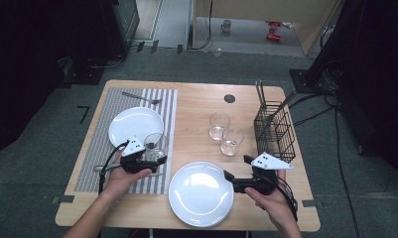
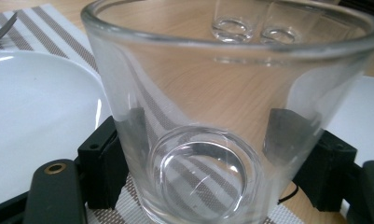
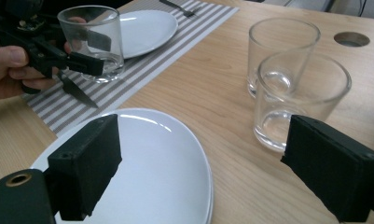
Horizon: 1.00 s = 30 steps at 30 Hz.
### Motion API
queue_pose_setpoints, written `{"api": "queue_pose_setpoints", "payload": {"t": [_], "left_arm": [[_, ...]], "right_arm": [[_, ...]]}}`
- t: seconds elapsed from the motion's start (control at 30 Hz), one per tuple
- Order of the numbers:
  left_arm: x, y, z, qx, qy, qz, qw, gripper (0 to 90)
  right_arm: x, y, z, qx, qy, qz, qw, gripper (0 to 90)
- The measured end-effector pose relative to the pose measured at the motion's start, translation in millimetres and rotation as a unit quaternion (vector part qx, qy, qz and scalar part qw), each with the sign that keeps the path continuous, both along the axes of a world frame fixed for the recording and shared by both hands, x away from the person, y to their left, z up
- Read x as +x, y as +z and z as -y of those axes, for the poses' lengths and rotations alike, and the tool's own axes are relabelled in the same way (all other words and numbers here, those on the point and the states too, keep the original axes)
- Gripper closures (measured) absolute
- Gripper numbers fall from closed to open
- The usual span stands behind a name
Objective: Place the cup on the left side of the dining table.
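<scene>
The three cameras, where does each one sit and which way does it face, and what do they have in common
High view: above the person's side of the table, looking forward and down; both forearms, left gripper, right gripper.
Left gripper view: on the left gripper, facing along its jaws clamped on a glass.
Right gripper view: on the right gripper, facing across a white plate toward two glasses; open jaws, the other hand.
Shared: the held glass, in all three.
</scene>
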State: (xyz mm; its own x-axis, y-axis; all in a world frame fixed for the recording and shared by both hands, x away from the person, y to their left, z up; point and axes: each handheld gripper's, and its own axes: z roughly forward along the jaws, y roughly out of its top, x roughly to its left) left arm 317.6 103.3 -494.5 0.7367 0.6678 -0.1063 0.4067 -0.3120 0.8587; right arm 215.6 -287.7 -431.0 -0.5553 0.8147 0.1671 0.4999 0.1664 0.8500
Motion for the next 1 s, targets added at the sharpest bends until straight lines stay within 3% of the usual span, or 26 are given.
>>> {"api": "queue_pose_setpoints", "payload": {"t": [0.33, 0.5, 0.73, 1.0], "left_arm": [[3.2, -7.8, -2.2, 0.031, 0.019, -0.006, 0.9993, 22.9], [5.2, -10.6, -0.9, 0.048, 0.033, -0.006, 0.9983, 22.8], [7.7, -12.9, -0.9, 0.050, 0.038, -0.012, 0.9979, 22.2], [7.4, -9.8, 0.1, 0.052, 0.037, -0.003, 0.9980, 20.5]], "right_arm": [[-14.4, -20.6, 17.9, -0.021, -0.001, -0.011, 0.9997, 12.5], [-20.7, -31.8, 25.5, -0.021, -0.007, -0.022, 0.9995, 12.7], [-26.7, -44.2, 33.5, -0.021, -0.010, -0.032, 0.9992, 12.8], [-30.9, -56.1, 44.0, -0.035, -0.024, -0.043, 0.9981, 12.8]]}}
